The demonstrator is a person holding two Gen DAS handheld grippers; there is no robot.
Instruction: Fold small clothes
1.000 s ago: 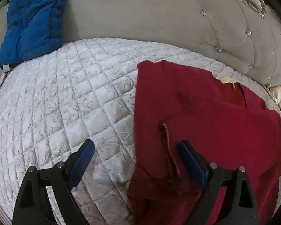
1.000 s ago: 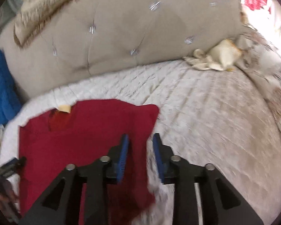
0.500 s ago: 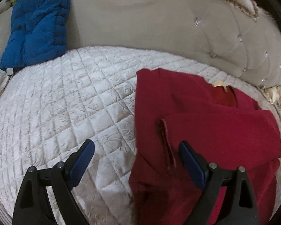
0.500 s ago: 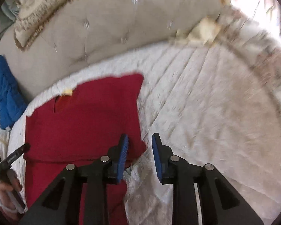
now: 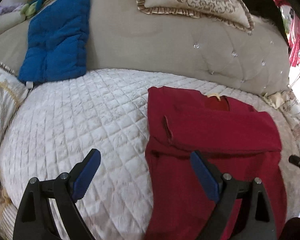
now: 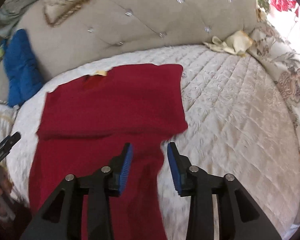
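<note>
Both grippers have drawn back toward the near edge of the bed since the earlier frames, and the folded band across the red garment [image 5: 210, 132] now lies settled rather than half-carried; the right gripper [image 6: 150, 160], narrow a second ago, now stands with its jaws moderately apart and nothing between them, its left pad over the lower cloth and its right pad over the quilted bedspread [image 6: 230, 104], so it straddles the garment's right edge; the left gripper [image 5: 146, 172] is spread wide and empty, one pad above bare quilt and the other above the red fabric, straddling the left edge in the same way; the garment lies flat on the bedspread, collar and tan label toward the tufted headboard [image 5: 170, 40], with a doubled layer crossing its chest and an unfolded length running toward the cameras; in my judgement the paired positions at opposite edges suit a lift of the lower part over the doubled band, the step not yet done; a blue cushion [image 5: 56, 38] leans on the headboard, well apart from the work; right view is blurred, so contact with cloth cannot be confirmed.
</note>
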